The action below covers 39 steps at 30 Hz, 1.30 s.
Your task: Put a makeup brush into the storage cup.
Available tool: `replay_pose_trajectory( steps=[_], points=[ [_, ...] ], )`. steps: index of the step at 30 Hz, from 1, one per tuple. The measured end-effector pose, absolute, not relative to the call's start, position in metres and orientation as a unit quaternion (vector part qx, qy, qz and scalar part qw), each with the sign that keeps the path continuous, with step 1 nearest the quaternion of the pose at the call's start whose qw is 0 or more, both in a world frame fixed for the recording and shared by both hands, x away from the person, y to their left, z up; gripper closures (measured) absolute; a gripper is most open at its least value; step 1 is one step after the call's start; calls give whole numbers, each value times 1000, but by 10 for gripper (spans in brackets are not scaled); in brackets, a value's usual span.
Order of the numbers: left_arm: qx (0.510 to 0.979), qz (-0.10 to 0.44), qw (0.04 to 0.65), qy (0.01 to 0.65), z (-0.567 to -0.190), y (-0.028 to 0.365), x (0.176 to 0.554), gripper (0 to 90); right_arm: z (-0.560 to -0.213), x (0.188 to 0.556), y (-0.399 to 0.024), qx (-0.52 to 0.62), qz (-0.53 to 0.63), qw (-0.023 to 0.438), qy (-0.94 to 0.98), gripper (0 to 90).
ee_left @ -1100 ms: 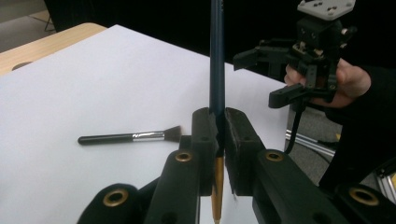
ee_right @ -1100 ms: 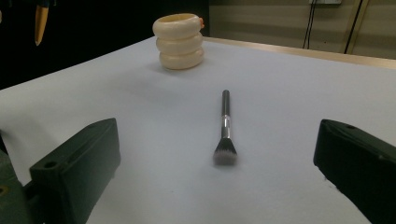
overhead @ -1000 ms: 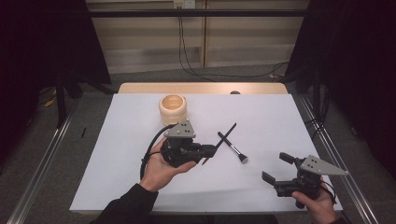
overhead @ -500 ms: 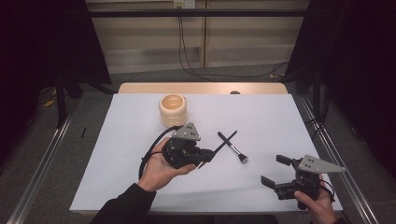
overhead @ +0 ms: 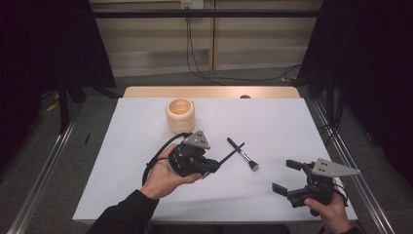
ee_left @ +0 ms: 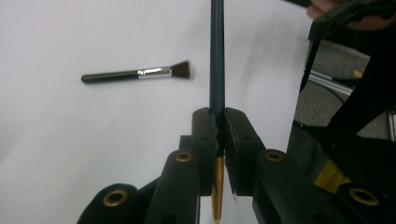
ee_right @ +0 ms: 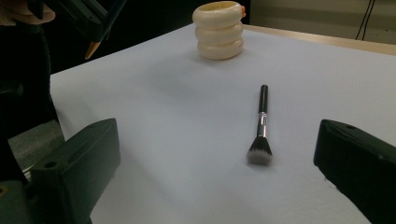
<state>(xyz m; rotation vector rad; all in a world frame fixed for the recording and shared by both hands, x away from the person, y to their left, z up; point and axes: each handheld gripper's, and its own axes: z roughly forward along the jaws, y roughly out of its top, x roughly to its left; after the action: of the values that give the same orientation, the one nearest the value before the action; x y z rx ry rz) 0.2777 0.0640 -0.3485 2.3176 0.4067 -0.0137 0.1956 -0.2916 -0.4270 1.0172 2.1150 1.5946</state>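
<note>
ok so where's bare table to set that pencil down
Free: the wide far-right stretch of the table beyond the brush, and the left edge beside the ringed holder. Crowded: the middle, between the left gripper, pencil and brush.

The high view looks forward and down from above the near edge of the white table (overhead: pixel 292 122), taking in its whole top, with floor and a far wall in the upper frame. The left gripper view sits close behind its own jaws, low over the table, facing the makeup brush (ee_left: pixel 140 73) at upper left. The right gripper view looks low across the table toward the same brush (ee_right: pixel 260 126) at centre and the cream ringed holder (ee_right: pixel 219 30) at top. All three share the brush (overhead: pixel 243 153).
</note>
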Motion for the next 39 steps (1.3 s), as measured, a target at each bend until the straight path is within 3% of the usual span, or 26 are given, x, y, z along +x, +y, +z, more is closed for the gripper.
replay_pose_trajectory(
  steps=[10,25,39],
  points=[
    [937,-12,313,153,-356,65,280,833,-424,201,-285,340,551,142,749,12],
    [948,-17,288,135,-365,68,282,833,-406,209,-284,327,564,145,744,40],
    [947,-23,286,145,-369,66,281,833,-385,232,-256,284,558,118,771,64]
  ],
)
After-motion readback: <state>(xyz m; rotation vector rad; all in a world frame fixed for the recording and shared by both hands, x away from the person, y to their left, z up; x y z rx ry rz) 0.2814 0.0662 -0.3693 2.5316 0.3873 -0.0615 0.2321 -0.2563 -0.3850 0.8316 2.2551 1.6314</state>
